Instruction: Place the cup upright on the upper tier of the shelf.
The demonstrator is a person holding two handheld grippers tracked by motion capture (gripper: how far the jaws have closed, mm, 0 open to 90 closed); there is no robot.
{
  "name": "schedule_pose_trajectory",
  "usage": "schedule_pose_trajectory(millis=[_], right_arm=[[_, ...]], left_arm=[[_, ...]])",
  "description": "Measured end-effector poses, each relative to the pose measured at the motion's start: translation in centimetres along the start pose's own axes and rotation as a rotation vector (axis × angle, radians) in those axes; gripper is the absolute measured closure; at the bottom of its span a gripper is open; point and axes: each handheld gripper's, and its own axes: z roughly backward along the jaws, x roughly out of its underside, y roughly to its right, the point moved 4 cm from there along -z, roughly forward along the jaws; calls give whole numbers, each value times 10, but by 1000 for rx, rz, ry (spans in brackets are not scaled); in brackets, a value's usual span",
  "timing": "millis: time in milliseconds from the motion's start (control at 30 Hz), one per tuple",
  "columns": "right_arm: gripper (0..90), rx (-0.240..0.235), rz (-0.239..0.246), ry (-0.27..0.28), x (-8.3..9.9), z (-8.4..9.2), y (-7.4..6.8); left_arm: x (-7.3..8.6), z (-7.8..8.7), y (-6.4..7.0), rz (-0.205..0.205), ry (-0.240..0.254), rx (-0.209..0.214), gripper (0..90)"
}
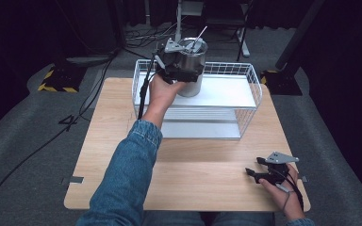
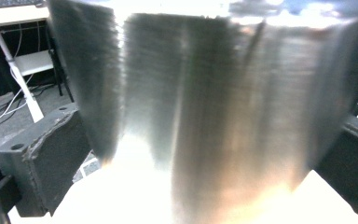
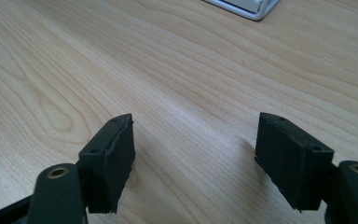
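Two grippers are at work, far apart. At the left, the left gripper reaches over the white wire basket and has its jaws set on either side of a steel canister, pinching it by the wall; in the left gripper view the brushed metal sits tight between both black pads. The canister stands on the basket's white upper shelf, with a thin metal rod sticking out of its mouth. Smooth, rounded steel could slide out of a flat-pad grip, and tilting it could tip the rod out. At the right, the right gripper rests on the wooden table with jaws spread, nothing between them.
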Motion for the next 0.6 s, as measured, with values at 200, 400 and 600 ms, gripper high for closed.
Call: schedule_pose_trajectory(millis=[200, 400, 600], right_arm=[[287, 0, 1, 0, 0, 0, 0], [287, 0, 4, -1, 0, 0, 0], [287, 0, 4, -1, 0, 0, 0]], left_arm=[[-3, 12, 0, 3, 19, 17, 0], [-7, 31, 3, -26, 34, 20, 0], [-8, 53, 5, -38, 42, 23, 0]])
